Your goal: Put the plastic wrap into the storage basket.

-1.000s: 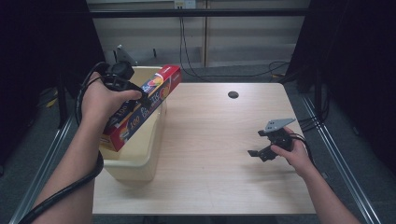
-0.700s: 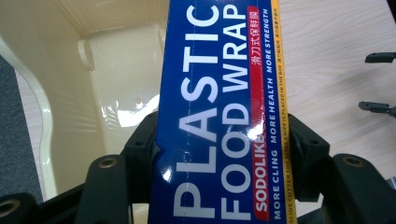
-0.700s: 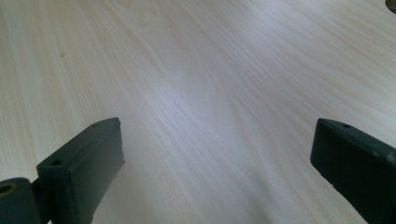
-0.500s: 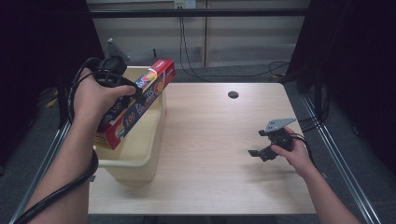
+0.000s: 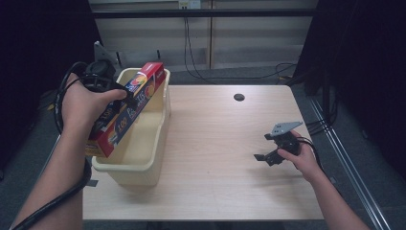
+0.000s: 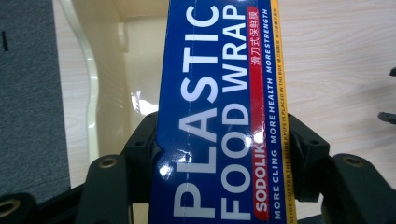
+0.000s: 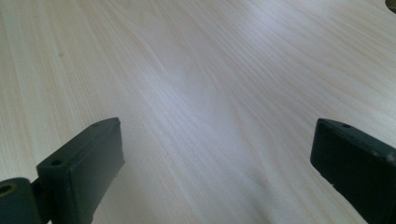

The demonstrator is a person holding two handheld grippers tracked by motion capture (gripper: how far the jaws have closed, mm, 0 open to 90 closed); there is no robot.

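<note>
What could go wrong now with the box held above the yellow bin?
1. The left gripper clamps the long plastic wrap box at one spot, tilted; it may pivot or slip.
2. Its lower end overhangs the bin rim, so it could catch there or drop outside.

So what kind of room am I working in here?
Probably a lab or recording booth rather than a home: a bare wooden table with a cable hole, dark curtains on both sides, and loose cables along the back wall.
</note>
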